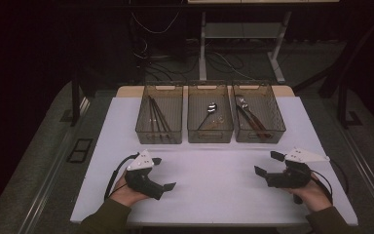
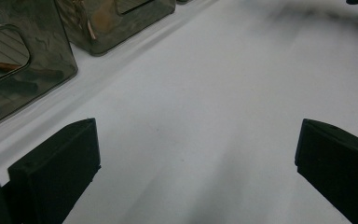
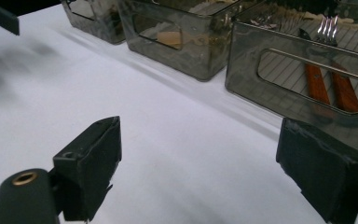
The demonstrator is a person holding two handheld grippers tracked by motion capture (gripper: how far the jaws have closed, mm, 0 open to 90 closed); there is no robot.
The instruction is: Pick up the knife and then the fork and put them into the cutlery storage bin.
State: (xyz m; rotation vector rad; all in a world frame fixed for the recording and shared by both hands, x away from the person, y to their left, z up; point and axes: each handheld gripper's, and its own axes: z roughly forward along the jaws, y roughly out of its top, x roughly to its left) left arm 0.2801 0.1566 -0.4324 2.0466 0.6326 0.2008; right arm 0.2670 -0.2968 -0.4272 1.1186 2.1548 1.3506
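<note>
We hold both grippers low over the white table [image 1: 214, 190], empty, with three clear bins in a row at the far edge. The left gripper [image 1: 163, 173] has its jaws spread wide, and so does the right gripper [image 1: 269, 163]; in each gripper view the two black pads stand far apart with bare tabletop between them.

The things nearest our hands are the cutlery in the bins. The right bin [image 1: 277, 127] holds forks [image 3: 328, 28] with reddish wooden handles [image 3: 331, 88], lying lengthwise with the tines toward the far end. The middle bin [image 1: 209, 134] holds a metal spoon [image 1: 209, 111], and the left bin [image 1: 157, 136] holds dark chopsticks [image 1: 157, 117] lying along its length.

We judge all of these to be light and stiff, so weight is no worry, but the slim shapes lie flat on the bin floors and leave little to get under. The metal spoon is likely slippery; we would pinch it across the handle near its middle so it does not swing. The forks look best taken on the wood, which should give the pads more grip than the polished tines. The chopsticks are thin and lie close together, so we would close on one near its middle, and the bin walls will limit how we can tilt the jaws
</note>
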